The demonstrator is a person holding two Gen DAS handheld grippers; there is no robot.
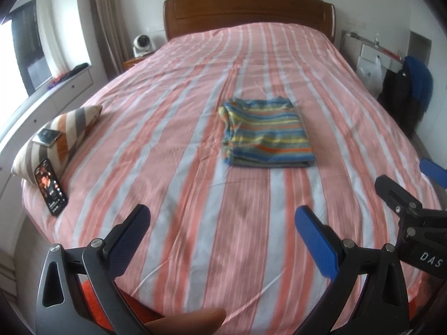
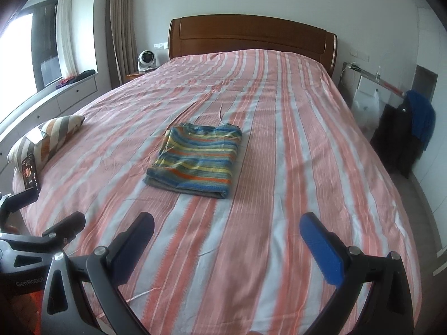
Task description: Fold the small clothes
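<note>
A small striped garment [image 1: 265, 134], blue, yellow and orange, lies folded into a neat rectangle in the middle of the bed [image 1: 195, 195]. It also shows in the right wrist view [image 2: 195, 159]. My left gripper [image 1: 222, 217] is open and empty, held above the near end of the bed, well short of the garment. My right gripper [image 2: 226, 226] is open and empty too, at a similar distance. The right gripper shows at the right edge of the left wrist view [image 1: 405, 189]. The left gripper shows at the left edge of the right wrist view [image 2: 42, 215].
A striped pillow [image 1: 61, 136] lies at the bed's left edge with a phone [image 1: 50, 189] leaning on it and a small device [image 1: 47, 136] on top. A wooden headboard [image 1: 248, 11] stands at the far end. Dark clothes hang on a rack [image 1: 408, 89] at the right.
</note>
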